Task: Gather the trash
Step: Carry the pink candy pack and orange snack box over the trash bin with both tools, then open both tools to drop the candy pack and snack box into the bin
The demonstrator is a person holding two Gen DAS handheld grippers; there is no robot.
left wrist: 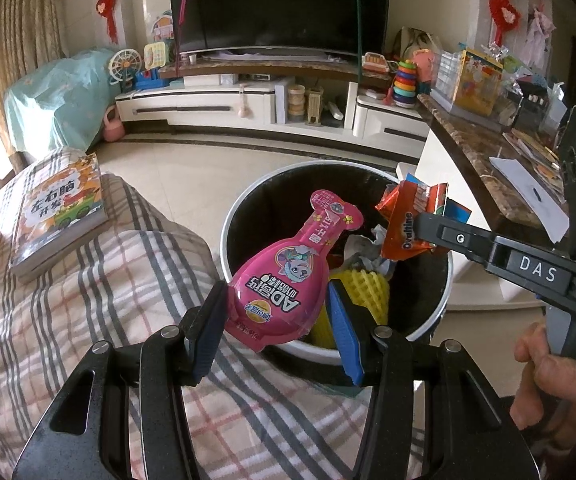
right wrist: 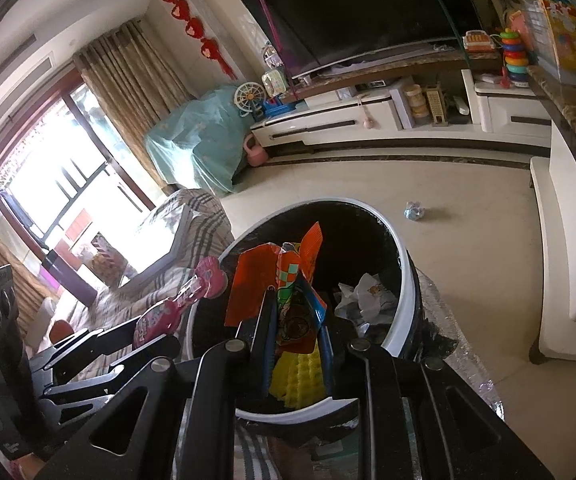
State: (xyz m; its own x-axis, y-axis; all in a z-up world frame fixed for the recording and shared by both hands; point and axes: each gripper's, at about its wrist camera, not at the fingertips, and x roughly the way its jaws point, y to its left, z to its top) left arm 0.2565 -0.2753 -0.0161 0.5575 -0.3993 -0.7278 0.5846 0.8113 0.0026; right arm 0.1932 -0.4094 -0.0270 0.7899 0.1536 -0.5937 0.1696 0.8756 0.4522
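My left gripper (left wrist: 277,300) is shut on a pink bottle-shaped snack packet (left wrist: 288,268) and holds it over the near rim of a round bin (left wrist: 243,200) with a white rim and black inside. My right gripper (right wrist: 298,312) is shut on an orange Ovaltine wrapper (right wrist: 288,280), held over the same bin (right wrist: 404,276); the wrapper also shows in the left wrist view (left wrist: 412,216). Inside the bin lie a yellow foam net (left wrist: 364,288) and crumpled paper (right wrist: 364,296). The left gripper with its pink packet (right wrist: 175,308) shows at the left of the right wrist view.
A plaid-covered sofa (left wrist: 107,280) with a children's book (left wrist: 59,208) lies left of the bin. A marble-topped counter (left wrist: 476,148) stands on the right. A small crumpled wrapper (right wrist: 415,210) lies on the tiled floor beyond the bin. A TV stand (left wrist: 247,100) is at the back.
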